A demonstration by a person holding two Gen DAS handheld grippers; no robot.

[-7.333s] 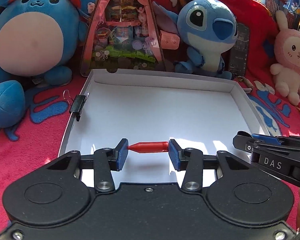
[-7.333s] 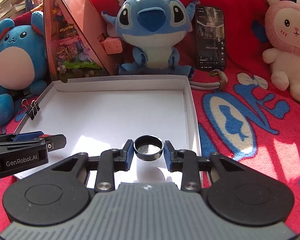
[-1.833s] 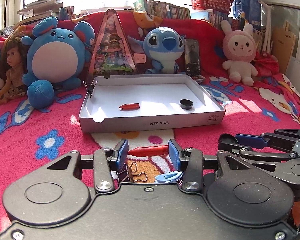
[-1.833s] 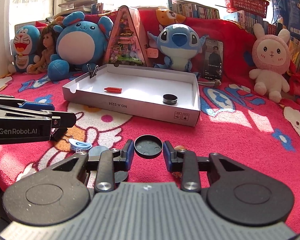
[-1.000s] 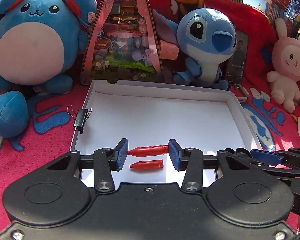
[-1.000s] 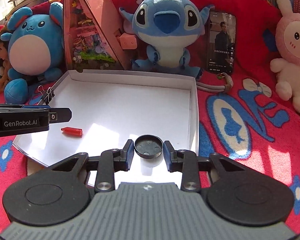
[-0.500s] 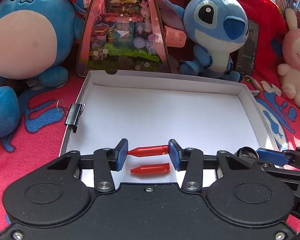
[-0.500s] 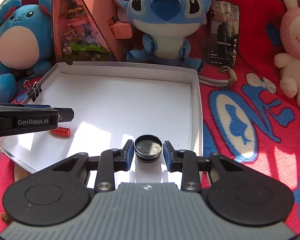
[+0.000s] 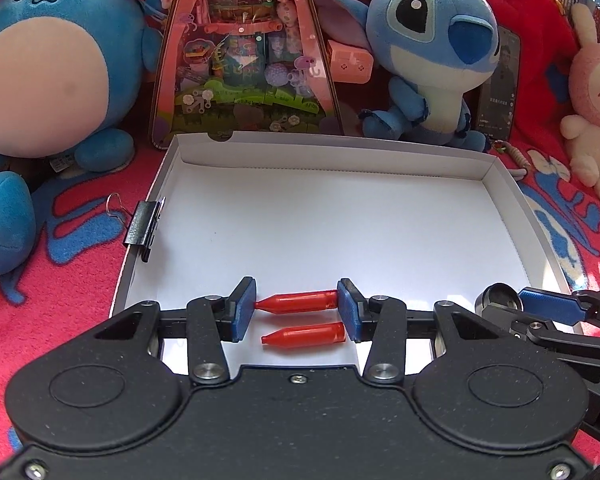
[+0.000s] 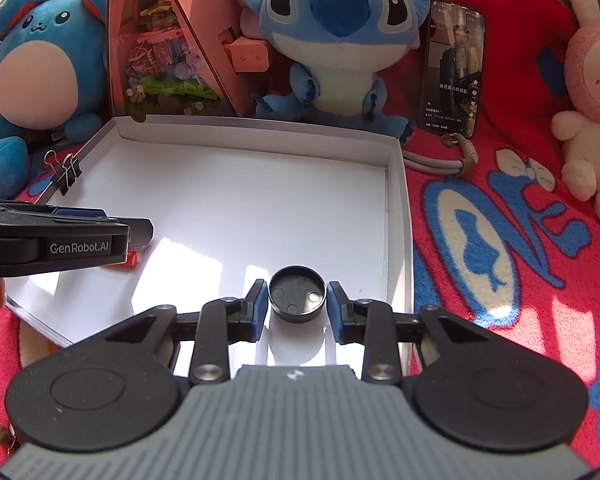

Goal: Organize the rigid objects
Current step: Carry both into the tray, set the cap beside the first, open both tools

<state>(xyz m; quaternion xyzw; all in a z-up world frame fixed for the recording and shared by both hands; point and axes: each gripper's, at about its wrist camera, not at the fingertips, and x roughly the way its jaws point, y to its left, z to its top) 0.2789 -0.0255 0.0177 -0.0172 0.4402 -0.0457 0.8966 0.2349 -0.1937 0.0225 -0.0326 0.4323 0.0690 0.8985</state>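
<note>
My left gripper (image 9: 296, 307) is shut on a red bullet-shaped cap (image 9: 298, 302), held just above the floor of the white box (image 9: 340, 152) near its front left. A second red cap (image 9: 304, 335) lies on the box floor right below it. My right gripper (image 10: 297, 307) stands at the box's front right with a black round lid (image 10: 297, 296) between its fingers; small gaps show on both sides of the lid, so the jaws are slightly open. The left gripper also shows in the right wrist view (image 10: 140, 232), and the lid in the left wrist view (image 9: 498, 300).
A black binder clip (image 9: 144, 226) is clipped on the box's left wall. Plush toys, a pink triangular display case (image 9: 244, 52) and a phone (image 10: 454, 68) stand behind the box on the red blanket (image 10: 500, 240).
Both grippers have lowered toward the box floor. The right jaws have eased apart from the black lid. The left gripper still holds its red cap above the one lying in the box.
</note>
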